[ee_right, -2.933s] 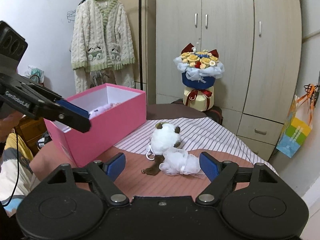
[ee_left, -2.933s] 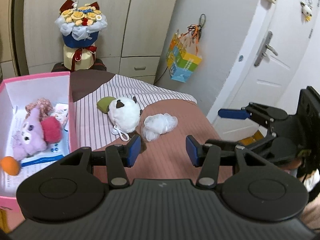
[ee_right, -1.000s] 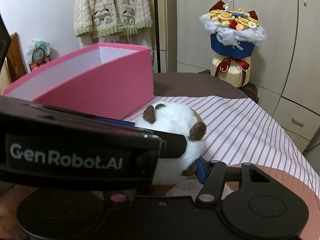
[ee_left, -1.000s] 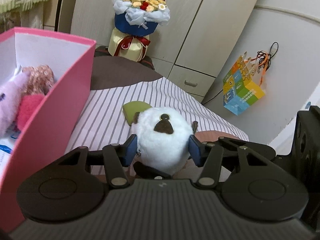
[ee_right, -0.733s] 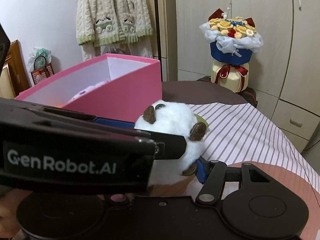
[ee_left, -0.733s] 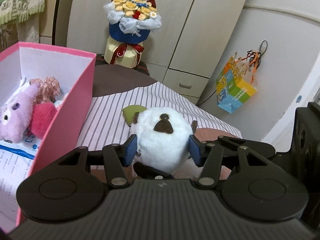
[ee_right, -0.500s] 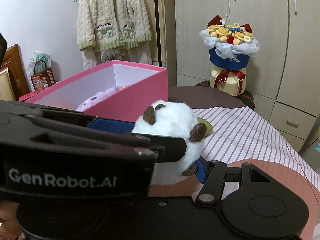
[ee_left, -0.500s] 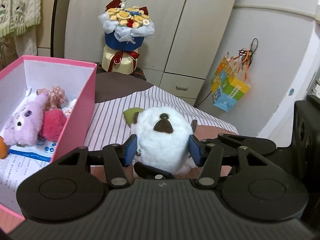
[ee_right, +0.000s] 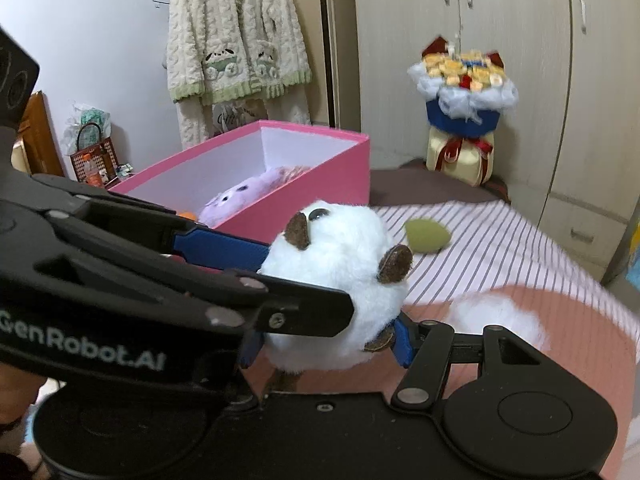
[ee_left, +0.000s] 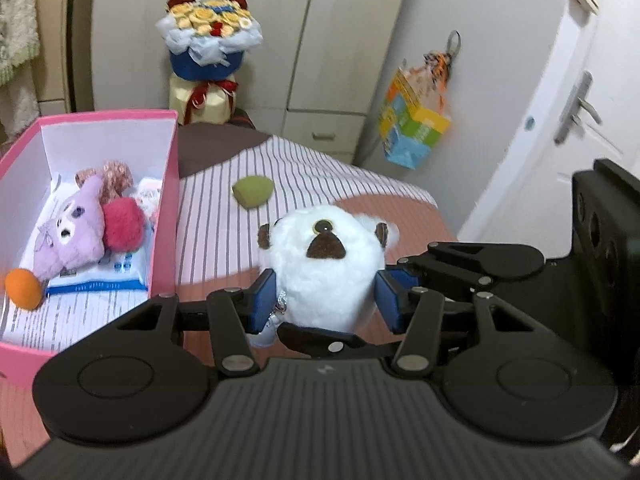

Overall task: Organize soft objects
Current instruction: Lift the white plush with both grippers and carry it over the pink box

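Left wrist view
Left gripper [ee_left: 326, 300]: blue pads clamped on either flank of the round white plush toy with brown ears [ee_left: 322, 264], held above the striped bedspread [ee_left: 304, 176].
Open pink cardboard box [ee_left: 170, 184]: at left, holding a purple plush toy [ee_left: 70, 236].

Right wrist view
Right gripper [ee_right: 326, 342]: pads pressed against the white plush toy [ee_right: 336, 280] low down.
Left gripper [ee_right: 224, 252]: crosses from the left, gripping the same toy.
Green wedge-shaped sponge [ee_right: 426, 236]: lying on the bedspread beyond.
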The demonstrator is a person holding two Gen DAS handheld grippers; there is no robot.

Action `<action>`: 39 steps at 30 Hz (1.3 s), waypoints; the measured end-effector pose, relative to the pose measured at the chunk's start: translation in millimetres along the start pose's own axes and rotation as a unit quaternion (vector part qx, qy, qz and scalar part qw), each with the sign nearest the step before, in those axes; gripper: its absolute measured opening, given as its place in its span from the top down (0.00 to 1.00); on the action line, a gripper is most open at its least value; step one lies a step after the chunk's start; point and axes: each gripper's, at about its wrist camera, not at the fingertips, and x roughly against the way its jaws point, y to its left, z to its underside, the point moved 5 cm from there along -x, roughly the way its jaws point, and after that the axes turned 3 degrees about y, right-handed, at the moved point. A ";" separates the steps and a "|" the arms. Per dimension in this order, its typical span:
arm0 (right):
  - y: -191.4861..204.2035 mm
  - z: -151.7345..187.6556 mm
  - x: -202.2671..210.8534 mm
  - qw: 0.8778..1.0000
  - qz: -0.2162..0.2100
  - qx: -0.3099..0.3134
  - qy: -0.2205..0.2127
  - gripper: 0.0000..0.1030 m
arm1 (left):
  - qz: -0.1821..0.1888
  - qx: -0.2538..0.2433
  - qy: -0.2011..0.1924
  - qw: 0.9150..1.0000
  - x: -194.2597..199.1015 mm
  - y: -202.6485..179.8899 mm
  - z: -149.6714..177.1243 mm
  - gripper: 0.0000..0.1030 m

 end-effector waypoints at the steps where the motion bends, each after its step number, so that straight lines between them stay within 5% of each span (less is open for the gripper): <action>1: 2.6 2.0 1.4 1.000 -0.002 -0.007 0.007 0.36 | 0.005 -0.001 0.007 1.000 2.0 0.6 3.0 0.50; 10: 44.1 25.5 29.0 0.999 0.002 -0.007 0.046 0.36 | 0.046 -0.008 0.062 0.997 41.0 1.6 31.8 0.50; 23: 99.9 15.8 59.2 0.993 -0.070 0.001 0.098 0.36 | 0.061 0.026 0.115 0.991 113.9 19.9 44.3 0.50; 32: 121.3 -13.1 66.9 0.990 -0.105 -0.002 0.094 0.34 | 0.055 0.030 0.103 0.993 147.5 35.0 22.1 0.48; 39: 123.7 -49.7 64.2 0.993 -0.104 0.003 0.052 0.34 | 0.045 0.015 0.046 0.998 161.6 49.5 -9.3 0.48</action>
